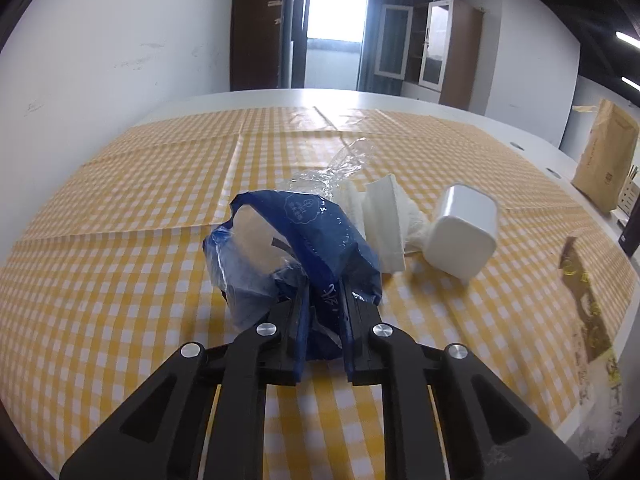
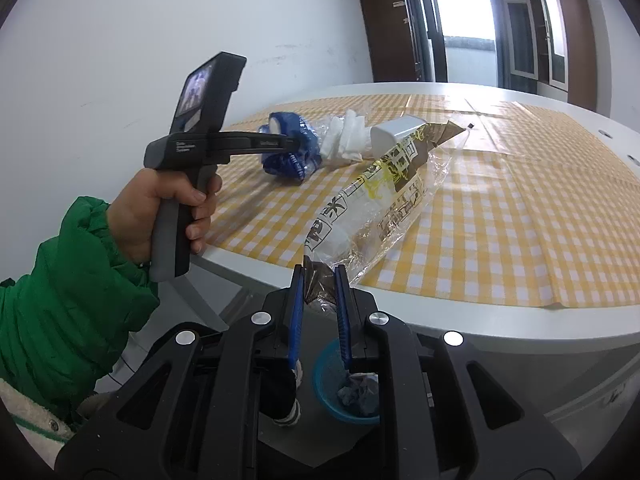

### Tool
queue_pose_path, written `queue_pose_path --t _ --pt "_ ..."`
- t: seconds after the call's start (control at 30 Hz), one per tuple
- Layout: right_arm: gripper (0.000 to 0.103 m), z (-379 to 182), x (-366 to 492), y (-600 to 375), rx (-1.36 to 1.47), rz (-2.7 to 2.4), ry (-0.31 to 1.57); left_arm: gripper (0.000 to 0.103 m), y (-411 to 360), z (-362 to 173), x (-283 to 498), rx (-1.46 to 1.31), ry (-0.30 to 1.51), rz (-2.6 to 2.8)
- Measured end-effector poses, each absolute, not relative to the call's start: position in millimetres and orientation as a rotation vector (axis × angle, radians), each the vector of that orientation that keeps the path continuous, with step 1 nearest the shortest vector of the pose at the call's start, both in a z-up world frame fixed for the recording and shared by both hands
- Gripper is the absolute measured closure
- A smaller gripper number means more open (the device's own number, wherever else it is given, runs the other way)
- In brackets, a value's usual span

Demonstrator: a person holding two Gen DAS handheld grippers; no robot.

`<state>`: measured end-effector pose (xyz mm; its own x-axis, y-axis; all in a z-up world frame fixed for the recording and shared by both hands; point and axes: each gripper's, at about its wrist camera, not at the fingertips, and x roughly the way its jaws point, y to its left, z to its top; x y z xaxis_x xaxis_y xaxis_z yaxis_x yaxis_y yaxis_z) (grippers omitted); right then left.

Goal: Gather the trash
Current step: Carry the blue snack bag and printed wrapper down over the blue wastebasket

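Below the right hand-held gripper (image 2: 320,276), a blue bin (image 2: 325,376) on the floor holds crumpled trash. That gripper is clenched on the brown end of a clear printed bag (image 2: 376,200), which slants out over the tabletop (image 2: 520,320) edge. The left hand-held gripper (image 1: 322,300), held by a hand (image 2: 160,208) in a green sleeve (image 2: 68,280), grips a blue wrapper (image 1: 304,232) on the checked cloth (image 1: 120,240). Just beyond lie white tissue (image 1: 384,220) and a white cup (image 1: 464,232) on its side.

A yellow-and-white checked tablecloth (image 1: 140,208) covers the white surface (image 2: 500,326) ahead of the tool. Far right stands a brown paper bag (image 1: 606,158); beyond, glass-door cabinets (image 1: 432,46) and a bright doorway (image 1: 336,28).
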<state>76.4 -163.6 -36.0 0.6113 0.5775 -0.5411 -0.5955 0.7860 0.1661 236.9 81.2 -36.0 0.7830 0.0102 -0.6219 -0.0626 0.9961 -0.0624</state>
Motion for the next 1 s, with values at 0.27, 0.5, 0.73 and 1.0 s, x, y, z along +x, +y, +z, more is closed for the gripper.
queue_pose_path --t 0.27,0.5,0.73,1.0 --pt "0.089 -29.7 54.2 -159.2 -0.062 0.696 0.581 0.090 82.5 -14.1 162.1 -0.198 0.571 -0.013" --pt "0.089 -31.5 25.2 -165.8 -0.072 0.703 0.570 0.090 61.6 -0.5 92.3 -0.187 0.515 -0.086" --pt "0.089 -33.9 -11.4 -175.1 -0.095 0.719 0.584 0.090 48.4 2.7 34.4 -0.152 0.486 -0.138" --pt "0.089 -43.8 -56.4 -190.0 -0.133 0.750 0.644 0.090 32.3 -24.5 -22.4 -0.092 0.552 -0.189"
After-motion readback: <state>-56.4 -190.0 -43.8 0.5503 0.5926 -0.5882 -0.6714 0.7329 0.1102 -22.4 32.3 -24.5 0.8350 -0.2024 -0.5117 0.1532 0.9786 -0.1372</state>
